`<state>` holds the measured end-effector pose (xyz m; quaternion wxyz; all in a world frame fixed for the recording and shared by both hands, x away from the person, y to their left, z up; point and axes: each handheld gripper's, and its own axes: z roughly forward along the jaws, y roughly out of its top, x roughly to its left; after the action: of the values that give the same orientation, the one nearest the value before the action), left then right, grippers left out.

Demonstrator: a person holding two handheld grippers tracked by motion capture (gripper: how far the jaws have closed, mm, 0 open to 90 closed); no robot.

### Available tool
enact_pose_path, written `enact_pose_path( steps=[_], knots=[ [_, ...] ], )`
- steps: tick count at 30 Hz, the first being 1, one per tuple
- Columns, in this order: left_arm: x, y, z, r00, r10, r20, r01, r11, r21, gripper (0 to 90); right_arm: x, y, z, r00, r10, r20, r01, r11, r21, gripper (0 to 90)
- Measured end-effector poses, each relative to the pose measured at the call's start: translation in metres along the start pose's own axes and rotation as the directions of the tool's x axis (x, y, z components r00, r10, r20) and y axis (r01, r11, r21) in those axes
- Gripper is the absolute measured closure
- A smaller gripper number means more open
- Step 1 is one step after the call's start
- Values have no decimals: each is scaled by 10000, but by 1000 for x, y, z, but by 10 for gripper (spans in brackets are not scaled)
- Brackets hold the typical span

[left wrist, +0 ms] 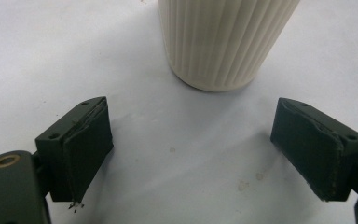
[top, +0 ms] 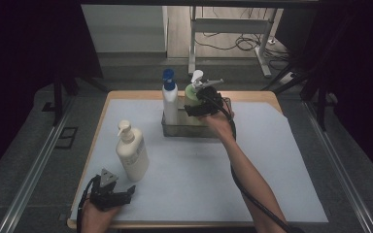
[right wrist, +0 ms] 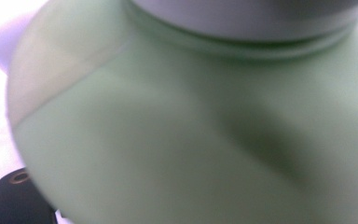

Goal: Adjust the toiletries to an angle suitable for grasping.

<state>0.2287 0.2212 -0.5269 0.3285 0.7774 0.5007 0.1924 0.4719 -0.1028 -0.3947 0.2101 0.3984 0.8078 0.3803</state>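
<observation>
Right gripper clamps smooth green pump bottle inside clear tray; left gripper gapes near ribbed cream bottle.

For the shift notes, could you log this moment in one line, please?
right gripper: at green bottle in bin | left gripper: open, idle | cream bottle: upright

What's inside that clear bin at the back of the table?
The clear bin holds two upright bottles: a white one with a blue cap and a green pump bottle, where the right gripper sits. That gripper and hand hide the bin's right part.
</observation>
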Motion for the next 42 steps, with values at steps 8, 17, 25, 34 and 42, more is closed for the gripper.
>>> enact_pose_path(
  steps=[8,17,25,34,42],
  knots=[
    [0,0,0,10000,0,4,0,10000,-8,122,-2,-10,9,10000,2,-46,-1,9996,266,131],
    [0,0,0,10000,3,-3,-3,10000,-2,121,-4,-15,16,9997,137,-189,-128,9988,467,127],
    [0,0,0,10000,11,-14,-11,10000,-10,122,-6,-14,18,9993,211,-293,-196,9985,512,121],
    [0,0,0,10000,8,-15,-8,10000,-11,122,-7,-17,12,9991,295,-317,-282,9988,389,117],
    [0,0,0,10000,11,-20,-11,10000,-21,122,-9,-25,-3,9988,140,-465,-124,9994,329,140]
  ],
)
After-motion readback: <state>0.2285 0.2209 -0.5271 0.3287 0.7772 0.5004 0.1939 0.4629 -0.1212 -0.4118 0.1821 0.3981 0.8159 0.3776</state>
